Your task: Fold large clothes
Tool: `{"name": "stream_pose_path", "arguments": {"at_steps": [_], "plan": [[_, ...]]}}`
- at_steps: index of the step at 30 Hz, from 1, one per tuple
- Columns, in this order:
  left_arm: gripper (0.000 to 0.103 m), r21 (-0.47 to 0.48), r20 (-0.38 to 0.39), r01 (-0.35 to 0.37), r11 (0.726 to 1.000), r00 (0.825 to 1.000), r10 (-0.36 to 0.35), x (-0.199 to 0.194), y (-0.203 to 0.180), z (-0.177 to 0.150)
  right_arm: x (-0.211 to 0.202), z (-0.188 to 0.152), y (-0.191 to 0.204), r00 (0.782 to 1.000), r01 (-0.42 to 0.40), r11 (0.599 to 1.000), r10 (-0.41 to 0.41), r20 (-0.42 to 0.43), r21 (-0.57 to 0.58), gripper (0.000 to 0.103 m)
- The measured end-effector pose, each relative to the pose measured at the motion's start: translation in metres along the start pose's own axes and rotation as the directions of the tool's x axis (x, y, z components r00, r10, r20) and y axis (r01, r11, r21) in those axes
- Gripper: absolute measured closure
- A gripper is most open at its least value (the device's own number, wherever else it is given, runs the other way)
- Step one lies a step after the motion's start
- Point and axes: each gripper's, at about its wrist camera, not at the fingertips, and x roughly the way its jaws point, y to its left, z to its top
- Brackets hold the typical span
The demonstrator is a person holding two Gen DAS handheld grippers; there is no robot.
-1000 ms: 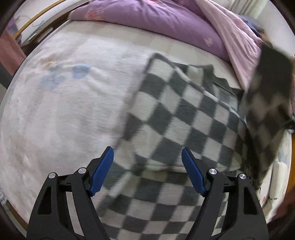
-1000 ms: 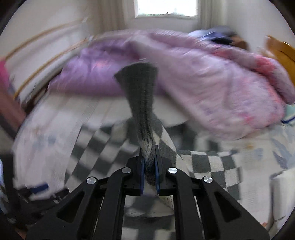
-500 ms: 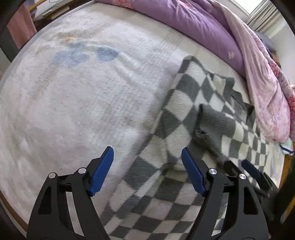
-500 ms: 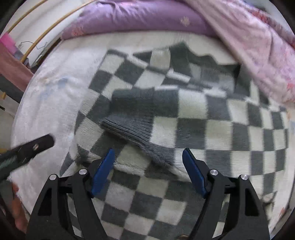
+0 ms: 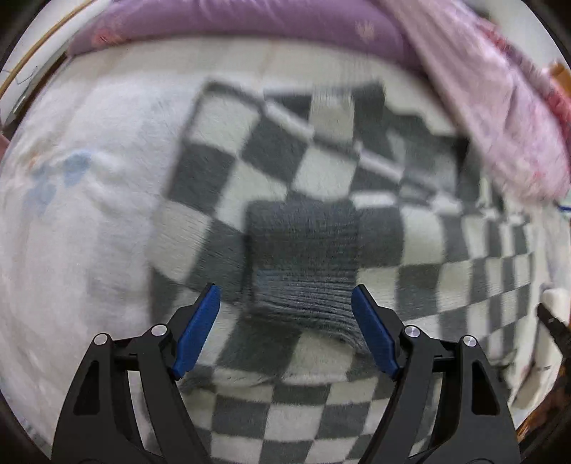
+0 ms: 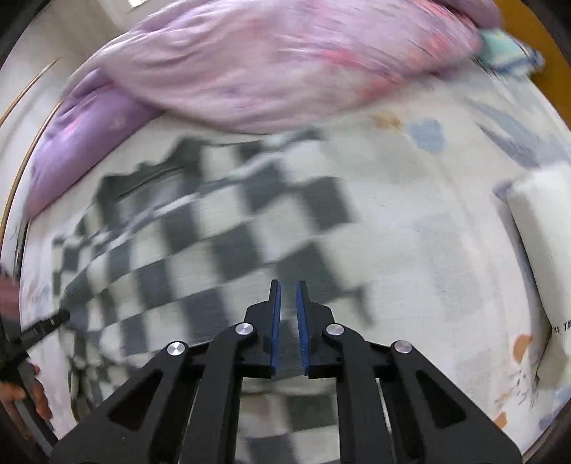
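A checkered grey-and-white sweater point(image 5: 321, 171) is spread flat on the bed point(image 5: 89, 221), just below the purple quilt point(image 5: 249, 21) bunched at the head end. One sleeve is laid across the body, its grey ribbed cuff point(image 5: 303, 285) resting near the middle of the sweater. The sleeve-folding step is judged to be in hand. The left tool point(image 5: 285, 328) is held wide and empty above the cuff, which is framed between its blue pads without being touched. The right tool point(image 6: 287, 317) is closing, almost narrowed to a slit, with nothing seen between its pads, over the sweater's far side. Next, the other sleeve or the hem is likely to be taken.
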Motion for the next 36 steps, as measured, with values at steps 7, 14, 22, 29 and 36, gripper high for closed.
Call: {"name": "stream_pose_path", "arguments": {"at_steps": [7, 14, 22, 29, 36], "plan": [[0.021, 0.015, -0.027, -0.065, 0.998, 0.997, 0.066, 0.024, -0.006, -0.003, 0.057, -0.009, -0.021, 0.988, -0.003, 0.998, 0.012, -0.151, 0.059, 0.096], [0.021, 0.082, -0.001, 0.04, 0.996, 0.999, -0.04, -0.016, 0.019, 0.006, 0.019, 0.027, -0.018, 0.991, -0.075, 0.993, 0.084, -0.103, 0.086, 0.052], [0.014, -0.067, 0.044, 0.054, 0.996, 0.998, -0.051, -0.031, 0.086, 0.086, 0.044, 0.12, 0.001, 0.996, -0.06, 0.998, 0.059, -0.066, -0.013, 0.027], [0.014, -0.085, -0.054, 0.066, 0.994, 0.996, -0.071, 0.008, 0.101, 0.155, 0.082, 0.163, 0.009, 0.989, -0.068, 0.994, 0.056, -0.14, -0.083, 0.027], [0.014, 0.013, -0.128, -0.023, 1.0, 0.991, 0.025, 0.052, 0.088, 0.19, 0.12, 0.175, 0.018, 0.961, -0.133, 0.976, 0.084, -0.265, -0.172, 0.032]]}}
